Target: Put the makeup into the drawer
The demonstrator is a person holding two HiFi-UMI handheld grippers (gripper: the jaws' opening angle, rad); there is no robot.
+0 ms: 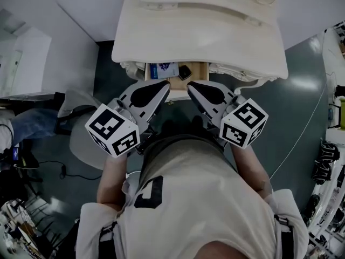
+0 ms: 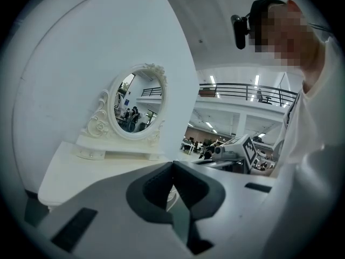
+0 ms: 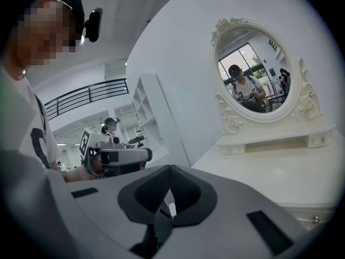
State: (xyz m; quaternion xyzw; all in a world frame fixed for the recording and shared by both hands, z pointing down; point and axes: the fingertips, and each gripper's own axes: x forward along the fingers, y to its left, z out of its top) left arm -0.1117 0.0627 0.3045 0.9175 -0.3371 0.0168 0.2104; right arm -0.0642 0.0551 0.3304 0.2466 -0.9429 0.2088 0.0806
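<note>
The bench [image 1: 205,36] is a white dressing table. An oval mirror [image 2: 137,104] in a carved white frame stands at its back edge. The drawer [image 1: 146,72] is pulled out at the middle of the front edge.

Drawer contents:
- A blue-and-white packet [image 1: 163,69] lies flat in the left half. Its long axis runs along the drawer's width.
- A small dark case [image 1: 184,72] lies just right of the packet, turned so that one corner points to the drawer front.

Tool state:
- The left tool [image 1: 167,85] has its jaws closed tip to tip with nothing between them.
- The right tool [image 1: 190,85] also has its jaws fully together and carries nothing.

Both tools are side by side above the dark floor [image 1: 302,107], with their tips at the drawer's front edge. In the head view they cover the front of the drawer.

View differences:
- Only the head view shows the drawer and its contents.
- The left gripper view shows the closed left tool [image 2: 172,166], the bench top and the mirror, with the right tool [image 2: 237,150] to one side.
- The right gripper view shows the closed right tool [image 3: 170,169], the left tool [image 3: 116,156] and the mirror [image 3: 253,72], which reflects a person holding the tools.
</note>
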